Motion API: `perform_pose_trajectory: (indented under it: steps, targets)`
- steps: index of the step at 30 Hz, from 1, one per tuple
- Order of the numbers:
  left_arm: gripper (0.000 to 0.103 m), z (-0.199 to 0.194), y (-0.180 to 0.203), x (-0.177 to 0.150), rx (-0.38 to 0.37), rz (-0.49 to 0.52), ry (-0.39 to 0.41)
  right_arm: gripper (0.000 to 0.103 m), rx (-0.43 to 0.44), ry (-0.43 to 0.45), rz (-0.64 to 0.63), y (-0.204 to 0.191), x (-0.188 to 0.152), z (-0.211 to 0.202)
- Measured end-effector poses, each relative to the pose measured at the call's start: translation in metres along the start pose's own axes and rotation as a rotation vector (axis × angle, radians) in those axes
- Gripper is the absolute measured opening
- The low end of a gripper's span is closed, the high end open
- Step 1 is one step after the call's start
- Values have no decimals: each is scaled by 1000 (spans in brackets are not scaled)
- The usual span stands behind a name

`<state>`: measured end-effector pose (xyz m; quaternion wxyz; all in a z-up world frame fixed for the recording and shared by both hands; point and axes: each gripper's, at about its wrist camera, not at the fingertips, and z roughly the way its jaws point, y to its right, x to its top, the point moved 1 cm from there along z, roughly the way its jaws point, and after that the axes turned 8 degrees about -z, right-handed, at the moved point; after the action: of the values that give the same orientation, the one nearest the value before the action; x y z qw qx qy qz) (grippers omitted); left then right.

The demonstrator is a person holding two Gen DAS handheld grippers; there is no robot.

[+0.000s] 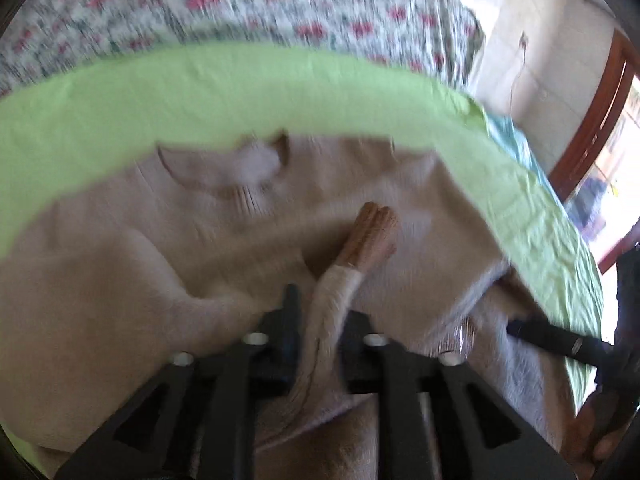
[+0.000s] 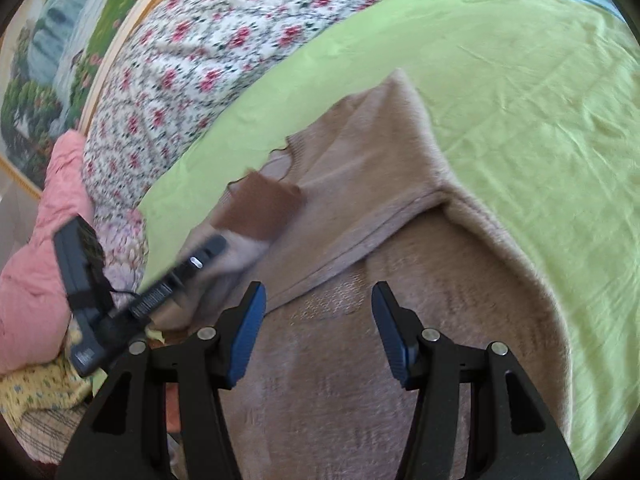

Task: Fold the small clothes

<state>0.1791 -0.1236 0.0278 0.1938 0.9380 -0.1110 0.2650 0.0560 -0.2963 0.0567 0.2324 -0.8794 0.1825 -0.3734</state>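
A beige knitted sweater (image 1: 180, 248) with brown cuffs lies on a light green sheet (image 1: 240, 88). My left gripper (image 1: 320, 300) is shut on a sleeve (image 1: 336, 292) of it, and the brown cuff (image 1: 372, 232) sticks out past the fingers. In the right wrist view the sweater (image 2: 360, 184) lies partly folded, and the left gripper (image 2: 200, 256) holds the sleeve with its brown cuff (image 2: 264, 208) over the body. My right gripper (image 2: 320, 332) is open and empty just above the sweater's lower part.
A floral quilt (image 2: 192, 64) lies beyond the green sheet (image 2: 520, 100). Pink bedding (image 2: 36, 260) and a framed landscape picture (image 2: 48, 60) are at the left. A wooden door frame (image 1: 592, 120) and white wall are at the right in the left wrist view.
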Motion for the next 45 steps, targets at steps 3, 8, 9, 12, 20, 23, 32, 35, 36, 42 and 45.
perform_pose_trajectory:
  steps: [3,8,9,12,20,23,32,35,36,42,45]
  targets:
    - [59,-13,-8,-17,-8,15,-9,78,14,9,38,4,3,4]
    - [70,-63,-33,-48,14,5,38,78,59,13,15,-15,11,18]
    - [70,-74,-43,-55,42,-3,48,78,58,9,2,-19,12,22]
    - [71,-107,-82,-65,138,-54,92,78,38,-35,0,-24,17,44]
    - [74,-108,-188,-70,315,-281,39,78,-38,-66,-41,-39,19,86]
    - [74,-95,-198,-66,327,-303,11,51,-45,-71,-68,-44,23,87]
    - [74,-86,-198,-59,401,-317,48,13,-33,-50,-106,-46,26,72]
    - [76,-86,-197,-58,417,-311,48,15,-54,-93,-87,-41,28,86]
    - [76,-87,-199,-58,424,-320,51,16,-49,-116,-62,-37,28,95]
    - [76,-92,-211,-54,439,-364,66,9,6,-48,-84,-51,37,92]
    - [76,-99,-211,-52,471,-363,88,9,46,173,-131,-66,66,34]
